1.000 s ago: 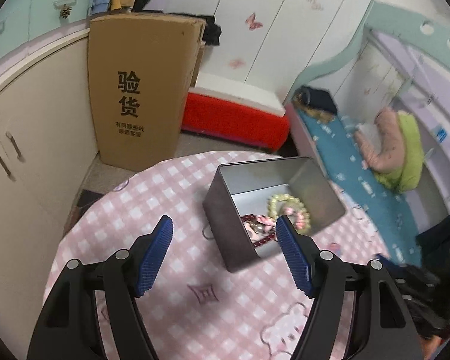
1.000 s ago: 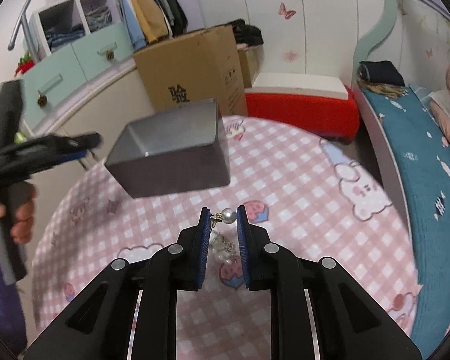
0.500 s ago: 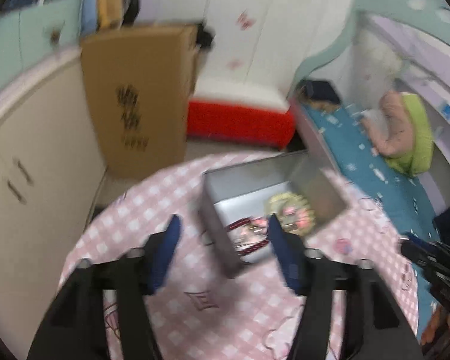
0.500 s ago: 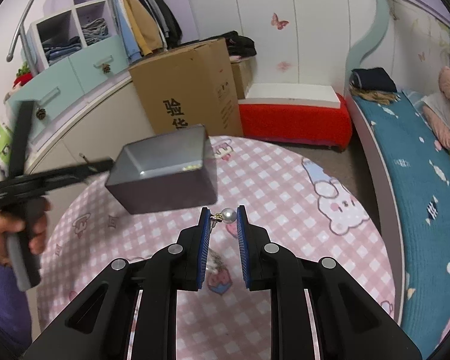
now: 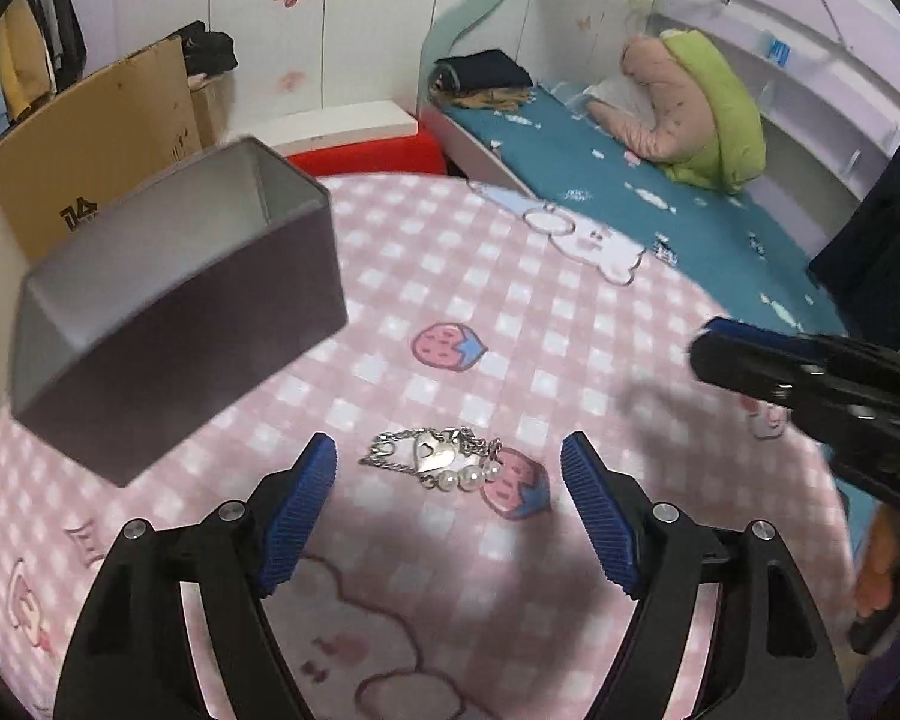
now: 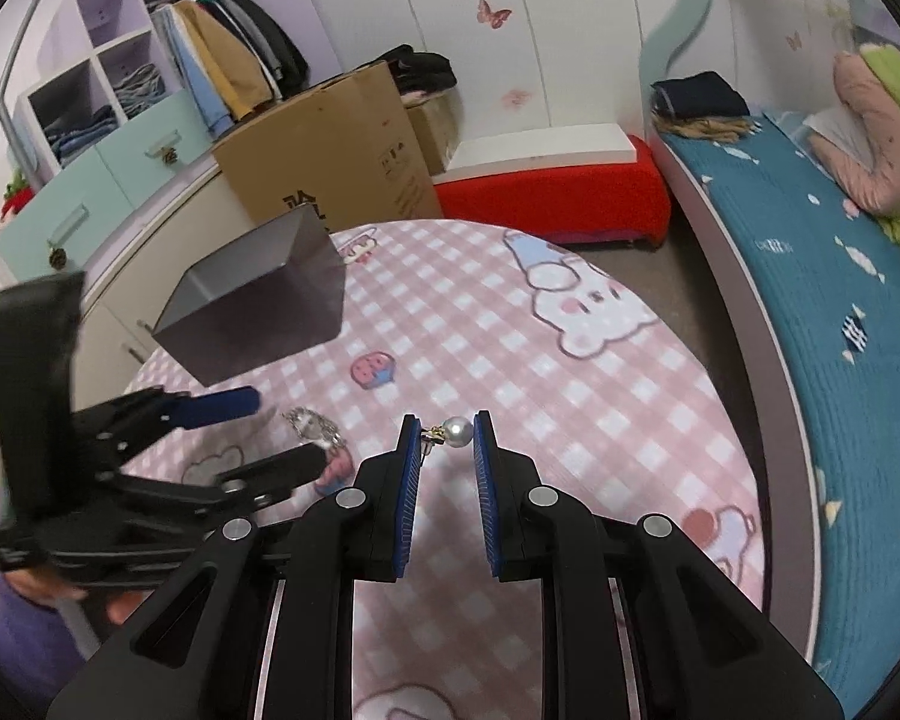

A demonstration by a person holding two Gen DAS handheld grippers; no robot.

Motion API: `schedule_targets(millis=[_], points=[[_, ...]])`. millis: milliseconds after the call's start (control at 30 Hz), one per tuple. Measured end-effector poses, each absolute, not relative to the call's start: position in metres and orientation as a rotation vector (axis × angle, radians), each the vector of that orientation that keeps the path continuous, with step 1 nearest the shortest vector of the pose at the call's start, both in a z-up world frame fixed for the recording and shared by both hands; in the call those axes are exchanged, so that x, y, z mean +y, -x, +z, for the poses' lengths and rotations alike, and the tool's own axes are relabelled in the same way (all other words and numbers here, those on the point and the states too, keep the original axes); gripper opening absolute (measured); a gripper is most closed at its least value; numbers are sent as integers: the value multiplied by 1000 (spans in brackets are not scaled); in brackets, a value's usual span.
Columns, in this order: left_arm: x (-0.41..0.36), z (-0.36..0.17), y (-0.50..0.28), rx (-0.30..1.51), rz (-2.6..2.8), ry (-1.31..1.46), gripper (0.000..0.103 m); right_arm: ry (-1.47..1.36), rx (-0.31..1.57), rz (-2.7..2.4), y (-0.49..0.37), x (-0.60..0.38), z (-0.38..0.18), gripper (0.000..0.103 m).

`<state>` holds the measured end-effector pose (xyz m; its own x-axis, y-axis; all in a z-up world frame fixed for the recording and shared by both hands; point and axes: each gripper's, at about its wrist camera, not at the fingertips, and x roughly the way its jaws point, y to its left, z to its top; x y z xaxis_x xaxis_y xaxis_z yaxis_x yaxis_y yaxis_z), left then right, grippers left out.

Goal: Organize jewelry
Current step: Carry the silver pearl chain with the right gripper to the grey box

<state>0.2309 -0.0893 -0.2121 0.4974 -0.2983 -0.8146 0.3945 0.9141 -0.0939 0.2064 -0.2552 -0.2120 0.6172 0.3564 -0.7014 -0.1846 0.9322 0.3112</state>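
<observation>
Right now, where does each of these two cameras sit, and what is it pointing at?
Left wrist: sits on the left hand-held gripper, looking down at a silver heart bracelet between its open fingers.
Right wrist: sits on the right hand-held gripper, which pinches a pearl earring; the left one shows too.
Shared: metal tin, bracelet, pink checked tablecloth.
</observation>
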Motion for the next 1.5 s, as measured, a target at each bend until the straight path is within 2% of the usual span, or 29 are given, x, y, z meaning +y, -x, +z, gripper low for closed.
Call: schedule_targets(millis=[133, 300, 333, 367, 500, 533, 833, 1233, 1367, 1500], points=[[-97, -221, -231, 958, -380, -178, 73, -232, 851, 327, -206, -259, -218, 19], [-97, -220, -227, 925, -379, -207, 41, -240, 847, 350, -207, -254, -220, 19], [-97, -220, -227, 921, -378, -208, 26, -239, 846, 353, -207, -253, -219, 19], [-96, -219, -226, 918, -373, -212, 15, -239, 845, 356, -207, -252, -219, 19], [-88, -218, -224, 911, -398, -196, 14, -230, 841, 367, -205, -243, -214, 19], [-88, -217, -223, 912, -403, -189, 7, -227, 840, 369, -205, -241, -213, 19], [-58, -183, -215, 878, -481, -65, 7, -194, 810, 380, -206, -222, -189, 19], [2, -83, -218, 695, -494, 48, 7, -120, 727, 454, -233, -165, -127, 19], [20, -75, -237, 699, -445, 70, 7, -124, 741, 493, -258, -141, -116, 19], [32, -91, -268, 763, -390, 90, 7, -97, 789, 510, -282, -116, -122, 19]])
